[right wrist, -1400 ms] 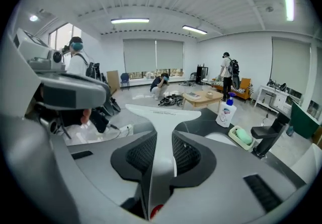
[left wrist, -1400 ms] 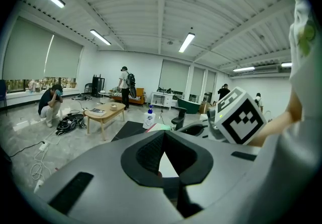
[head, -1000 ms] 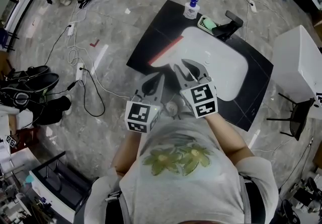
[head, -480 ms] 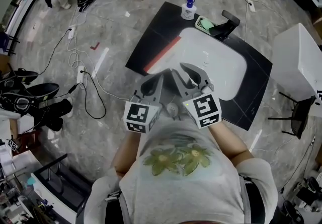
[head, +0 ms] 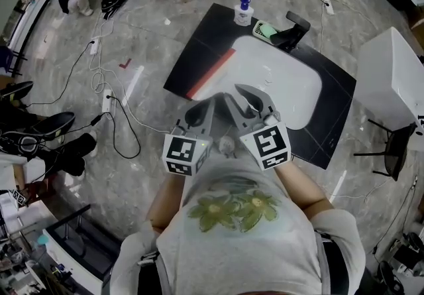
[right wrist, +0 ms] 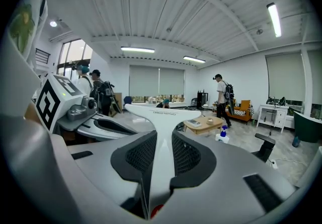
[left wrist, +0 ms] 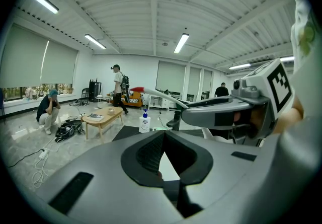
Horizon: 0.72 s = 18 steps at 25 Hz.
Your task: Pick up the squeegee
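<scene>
Clamping a white handle, the right claw (right wrist: 157,142) holds the squeegee (right wrist: 162,112) in its own view. The handle runs straight out between the two black pads (right wrist: 136,155), touching both. Beyond the tips it widens into a flat white head. The squeegee is up in the air, with the room's far wall and a standing person (right wrist: 221,97) behind it.

In the left claw's view, the left claw (left wrist: 162,155) has its jaws close together. They meet at the lower end and leave only a thin wedge of gap, with nothing between them. A white surface shows through that wedge. The right claw reaches across at the right, and the squeegee's thin head stretches leftward from it, red at its far end. Beyond stands a pump bottle (left wrist: 145,121) with a blue top.

In the head view, both claws sit side by side near the person's chest. They point away over a white bench (head: 298,88) on a black mat (head: 199,48). The pump bottle stands at the mat's far edge. A red strip (head: 212,73) runs along the bench's left side, and I cannot tell whether it belongs to the squeegee.
</scene>
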Tool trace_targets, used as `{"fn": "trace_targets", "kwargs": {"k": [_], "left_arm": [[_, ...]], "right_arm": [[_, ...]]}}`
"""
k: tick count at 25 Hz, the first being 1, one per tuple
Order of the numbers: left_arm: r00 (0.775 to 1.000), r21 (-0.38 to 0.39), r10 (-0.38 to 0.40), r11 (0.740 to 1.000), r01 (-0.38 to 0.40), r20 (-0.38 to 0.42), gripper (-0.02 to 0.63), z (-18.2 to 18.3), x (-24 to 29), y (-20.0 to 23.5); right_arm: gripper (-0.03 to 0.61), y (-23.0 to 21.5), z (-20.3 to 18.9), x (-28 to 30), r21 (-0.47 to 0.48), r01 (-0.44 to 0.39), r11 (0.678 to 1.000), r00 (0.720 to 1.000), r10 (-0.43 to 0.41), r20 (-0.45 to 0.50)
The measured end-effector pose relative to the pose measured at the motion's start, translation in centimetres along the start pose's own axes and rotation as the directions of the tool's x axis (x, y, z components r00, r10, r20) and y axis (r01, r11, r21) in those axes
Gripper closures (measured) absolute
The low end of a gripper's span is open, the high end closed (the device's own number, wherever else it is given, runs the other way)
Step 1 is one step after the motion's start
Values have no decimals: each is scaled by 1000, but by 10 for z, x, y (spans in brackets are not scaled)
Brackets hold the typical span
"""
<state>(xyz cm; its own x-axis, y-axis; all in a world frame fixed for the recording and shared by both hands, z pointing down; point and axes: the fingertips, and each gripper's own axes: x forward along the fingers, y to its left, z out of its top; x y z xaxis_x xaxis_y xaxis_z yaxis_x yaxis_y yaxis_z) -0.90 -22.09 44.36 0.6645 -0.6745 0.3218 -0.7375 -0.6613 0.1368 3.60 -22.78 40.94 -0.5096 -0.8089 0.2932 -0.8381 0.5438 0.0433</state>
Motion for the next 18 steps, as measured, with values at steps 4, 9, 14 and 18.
{"fn": "trace_targets", "kwargs": {"k": [4,9,14,18], "left_arm": [[1000,12,-9,1000,9,0,604,3,-2,-4],[1000,11,-14,1000,14,-8,604,2,1,-4],[1000,12,-28,1000,28,-13,604,3,5,-7],[999,10,-31,999,31,-17,604,0,9,-5]], "right_arm": [[480,1,-1,-1,5,3,1000,1000,-3,-2],[480,2,-2,-2,6,1,1000,1000,-1,-7],[480,0,-4,-2,10,4,1000,1000,-4,-12],[480,-3,-6,1,11,9,1000,1000,-9,-15]]}}
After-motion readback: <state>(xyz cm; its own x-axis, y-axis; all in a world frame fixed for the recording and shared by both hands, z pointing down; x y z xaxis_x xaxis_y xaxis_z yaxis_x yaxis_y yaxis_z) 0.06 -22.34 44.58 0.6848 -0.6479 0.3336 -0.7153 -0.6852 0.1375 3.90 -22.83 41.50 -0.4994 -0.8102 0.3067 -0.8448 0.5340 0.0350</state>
